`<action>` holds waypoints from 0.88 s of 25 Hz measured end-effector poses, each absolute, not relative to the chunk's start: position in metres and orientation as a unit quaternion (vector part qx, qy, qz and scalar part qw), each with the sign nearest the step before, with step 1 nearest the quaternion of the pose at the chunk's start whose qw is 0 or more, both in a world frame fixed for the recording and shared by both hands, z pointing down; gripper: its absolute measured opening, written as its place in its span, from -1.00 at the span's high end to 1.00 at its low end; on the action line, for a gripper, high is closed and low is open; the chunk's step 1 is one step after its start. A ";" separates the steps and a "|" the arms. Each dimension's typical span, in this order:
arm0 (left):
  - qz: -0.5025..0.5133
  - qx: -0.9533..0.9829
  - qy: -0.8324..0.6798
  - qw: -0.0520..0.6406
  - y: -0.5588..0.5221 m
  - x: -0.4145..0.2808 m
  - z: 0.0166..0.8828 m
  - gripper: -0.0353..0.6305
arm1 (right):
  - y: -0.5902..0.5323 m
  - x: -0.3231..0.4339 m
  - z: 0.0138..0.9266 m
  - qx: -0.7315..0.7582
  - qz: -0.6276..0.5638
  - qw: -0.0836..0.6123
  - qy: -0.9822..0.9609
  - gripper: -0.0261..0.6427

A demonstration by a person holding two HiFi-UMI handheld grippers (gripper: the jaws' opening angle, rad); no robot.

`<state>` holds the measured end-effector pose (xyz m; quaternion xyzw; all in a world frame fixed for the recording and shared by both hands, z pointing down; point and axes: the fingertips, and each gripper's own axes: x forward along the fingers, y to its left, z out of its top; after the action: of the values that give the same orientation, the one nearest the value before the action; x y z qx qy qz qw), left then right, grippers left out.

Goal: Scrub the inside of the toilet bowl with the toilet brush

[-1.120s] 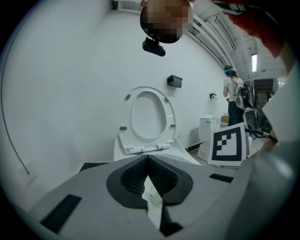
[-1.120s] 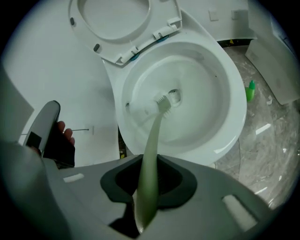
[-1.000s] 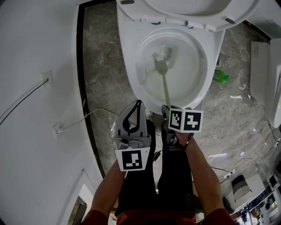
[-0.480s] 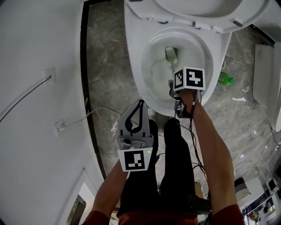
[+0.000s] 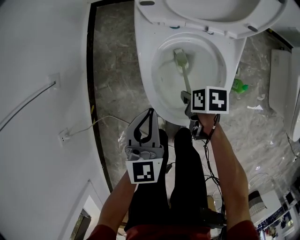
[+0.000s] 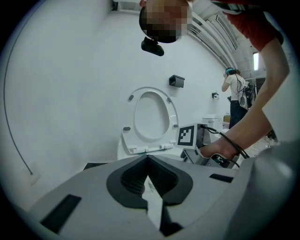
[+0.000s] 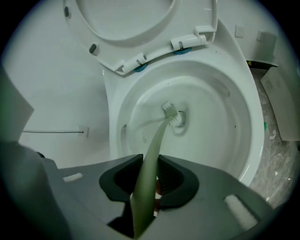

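Observation:
The white toilet bowl stands open with its seat raised. A pale green toilet brush has its head low inside the bowl, near the drain. Its handle runs back to my right gripper, which hangs over the bowl's front rim. In the right gripper view the right gripper is shut on the brush handle, and the brush head touches the bowl's bottom. My left gripper is held in front of the toilet, above the person's legs. Its jaws are shut with nothing between them.
A white wall with a socket and a cable runs along the left. A green bottle and paper scraps lie on the marble floor right of the toilet, beside another white fixture. Another person stands far behind.
My right gripper pushed forward over the bowl with the brush, then drew back a little toward the front rim. The brush head shifted within the bowl. The left gripper has hardly moved.

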<state>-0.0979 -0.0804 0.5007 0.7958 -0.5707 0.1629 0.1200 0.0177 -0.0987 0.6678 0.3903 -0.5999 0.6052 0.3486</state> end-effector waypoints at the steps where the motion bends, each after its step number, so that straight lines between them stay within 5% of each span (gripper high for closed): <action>1: 0.161 0.796 -0.571 0.119 -0.082 -0.097 0.500 0.88 | -0.099 0.016 0.664 0.388 0.604 0.347 -0.603 0.62; 12: 0.161 0.798 -0.569 0.117 -0.085 -0.094 0.500 0.88 | -0.128 0.024 0.709 0.418 0.691 0.271 -0.524 0.61; 22: 0.153 0.804 -0.563 0.112 -0.094 -0.084 0.493 0.88 | -0.113 0.046 0.635 0.441 0.670 0.217 -0.556 0.61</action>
<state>-0.0841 -0.0935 0.4934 0.8044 -0.5631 0.1530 0.1115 0.0460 -0.1130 0.6349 0.4406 -0.5564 0.6701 0.2174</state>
